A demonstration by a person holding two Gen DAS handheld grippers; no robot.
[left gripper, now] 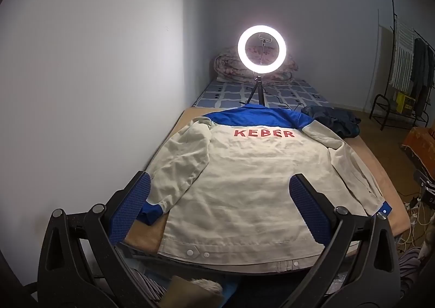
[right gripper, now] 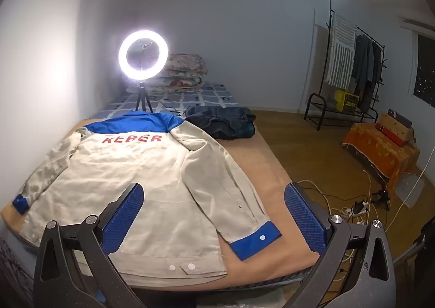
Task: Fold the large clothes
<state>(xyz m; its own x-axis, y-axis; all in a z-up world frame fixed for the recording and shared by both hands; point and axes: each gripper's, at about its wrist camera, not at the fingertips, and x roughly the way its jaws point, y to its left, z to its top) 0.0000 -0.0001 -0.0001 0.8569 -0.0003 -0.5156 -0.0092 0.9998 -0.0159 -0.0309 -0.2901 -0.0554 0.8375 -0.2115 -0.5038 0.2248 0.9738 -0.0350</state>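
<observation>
Both grippers, left gripper (left gripper: 220, 199) and right gripper (right gripper: 214, 206), hover wide open and empty over the near hem of the jacket (right gripper: 130, 180), spread back-up on the bed (right gripper: 252, 172); best to pinch each blue cuff (right gripper: 255, 240) first and fold sleeves inward.

red "keber" lettering, across the back of the jacket (left gripper: 244, 172)
</observation>
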